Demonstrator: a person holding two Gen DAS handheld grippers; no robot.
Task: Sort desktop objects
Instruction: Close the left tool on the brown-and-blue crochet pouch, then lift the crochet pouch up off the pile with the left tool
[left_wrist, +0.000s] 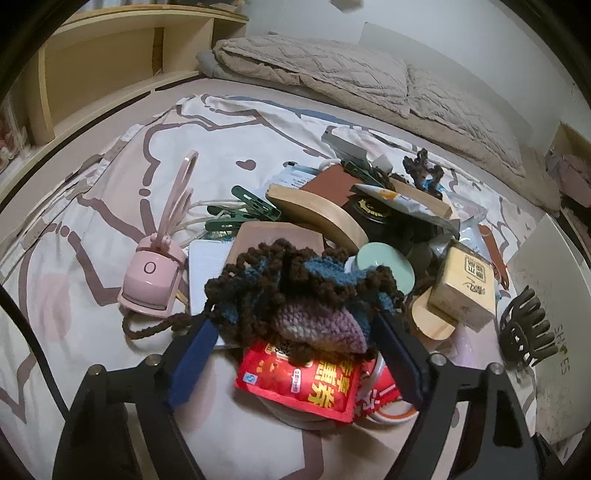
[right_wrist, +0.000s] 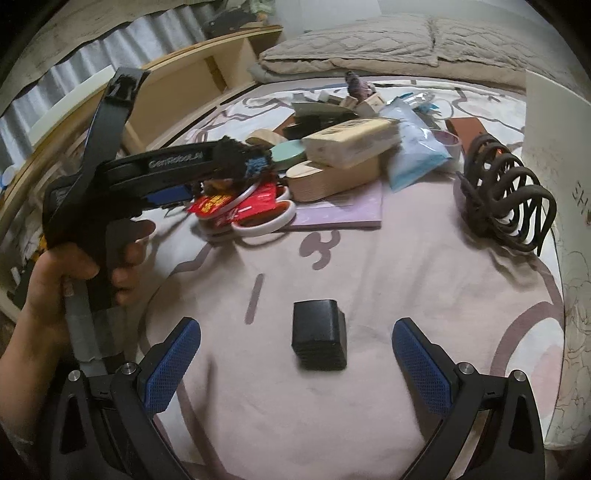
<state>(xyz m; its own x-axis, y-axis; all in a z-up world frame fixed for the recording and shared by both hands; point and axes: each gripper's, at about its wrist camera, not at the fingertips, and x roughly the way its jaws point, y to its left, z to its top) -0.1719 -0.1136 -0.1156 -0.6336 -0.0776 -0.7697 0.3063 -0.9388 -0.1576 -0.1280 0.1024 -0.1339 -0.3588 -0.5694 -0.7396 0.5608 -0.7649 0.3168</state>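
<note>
A crocheted pouch (left_wrist: 291, 295) in brown, blue and purple yarn lies on top of the pile, over a red snack packet (left_wrist: 299, 376). My left gripper (left_wrist: 293, 319) straddles the pouch, and both blue pads (left_wrist: 195, 347) touch its sides. In the right wrist view a hand (right_wrist: 74, 266) holds that gripper at the left, with the yarn at its tips. My right gripper (right_wrist: 295, 326) stands open low over the sheet. A small black block (right_wrist: 319, 339) sits between its fingers, touching neither.
The pile holds a pink desk fan (left_wrist: 151, 280), green clips (left_wrist: 255, 208), a mint lid (left_wrist: 384, 266), a beige carton (left_wrist: 465, 284) and scissors (right_wrist: 266, 218). A dark hair claw (right_wrist: 506, 192) lies right, beside a white box (left_wrist: 554, 314). A wooden shelf (left_wrist: 110, 66) stands left, a beige blanket (left_wrist: 332, 66) behind.
</note>
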